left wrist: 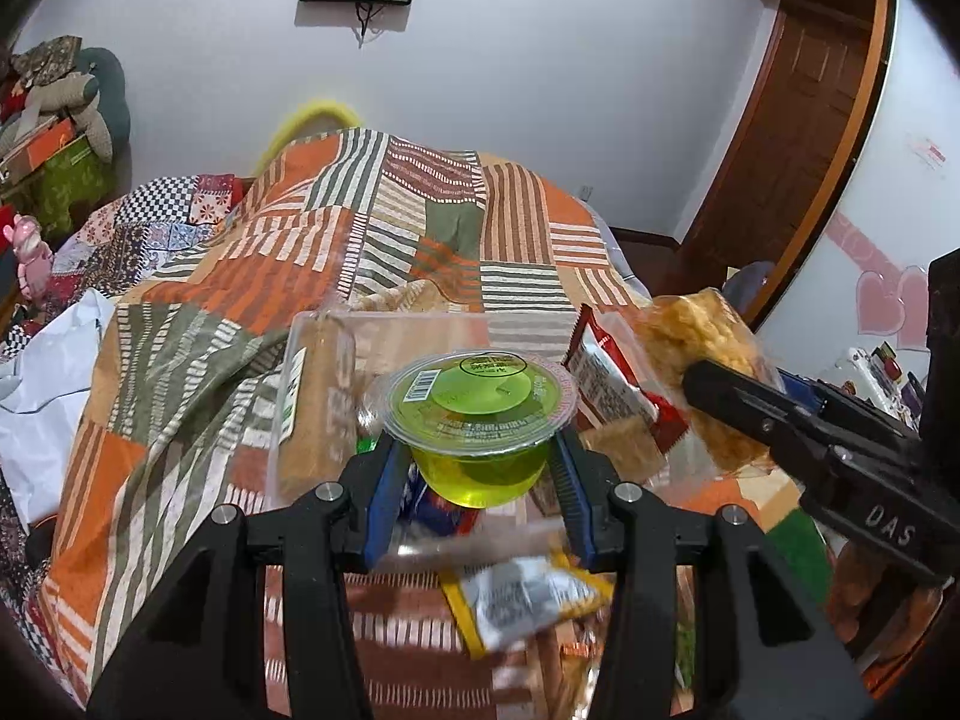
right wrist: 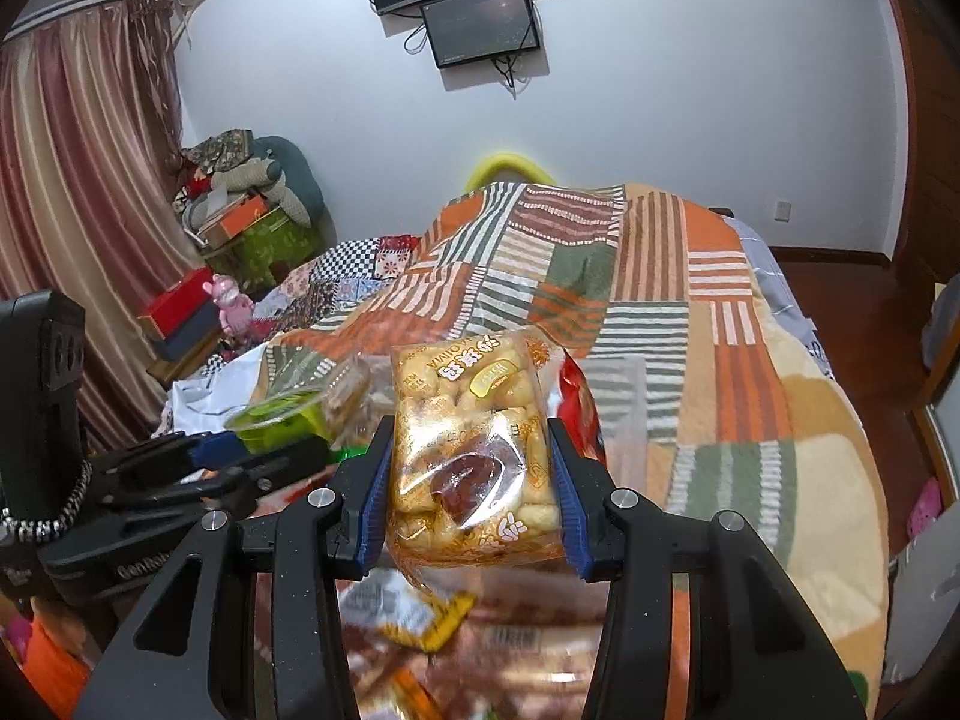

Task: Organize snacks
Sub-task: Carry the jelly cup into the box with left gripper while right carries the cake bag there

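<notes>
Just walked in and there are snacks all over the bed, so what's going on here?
A person is sorting snacks with two handheld grippers. The left gripper clamps a sealed clear cup of green jelly; the right gripper clamps a clear bag of golden puffed snacks. Both are held above the striped patchwork blanket, near a clear plastic bin.

Right claw [right wrist: 474, 495] clamps golden snack bag [right wrist: 471, 450]; left claw [right wrist: 240, 450] grips green jelly cup [right wrist: 279, 411].

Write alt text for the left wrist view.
The left gripper holds a sealed green jelly cup between its blue-padded fingers, above a clear bin of snacks on a patchwork quilt. At right, the right gripper holds a bag of puffed snacks.
</notes>
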Demonstrator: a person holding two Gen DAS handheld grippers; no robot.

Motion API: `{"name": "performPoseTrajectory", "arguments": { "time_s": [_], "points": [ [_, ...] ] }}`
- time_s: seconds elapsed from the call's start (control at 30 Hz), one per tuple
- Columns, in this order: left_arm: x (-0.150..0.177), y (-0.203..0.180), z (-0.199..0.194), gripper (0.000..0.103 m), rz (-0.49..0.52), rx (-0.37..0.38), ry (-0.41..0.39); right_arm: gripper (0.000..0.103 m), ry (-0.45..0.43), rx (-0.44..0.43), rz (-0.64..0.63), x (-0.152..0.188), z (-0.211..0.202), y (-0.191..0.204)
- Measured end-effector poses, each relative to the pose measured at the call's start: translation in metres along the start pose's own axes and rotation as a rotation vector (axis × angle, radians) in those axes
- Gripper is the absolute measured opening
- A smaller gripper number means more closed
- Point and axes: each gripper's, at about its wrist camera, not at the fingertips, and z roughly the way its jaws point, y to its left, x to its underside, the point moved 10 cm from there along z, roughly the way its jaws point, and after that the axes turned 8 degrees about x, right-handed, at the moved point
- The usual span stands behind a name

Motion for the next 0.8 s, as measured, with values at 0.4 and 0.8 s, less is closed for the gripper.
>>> {"name": "performPoseTrajectory", "arguments": {
  "time_s": [0.4, 0.8],
  "points": [
    [-0.009, 0.022, 0.045, 0.046, -0.026, -0.035, 0.054, 0.043, 0.101, 0.009, -0.01, -0.004, 0.055, -0.001],
    [-0.004, 0.033, 0.068, 0.046, -0.032, -0.053, 0.086, 0.043, 0.171, 0.042, -0.029, 0.005, 0.081, -0.01]
  ]
}}
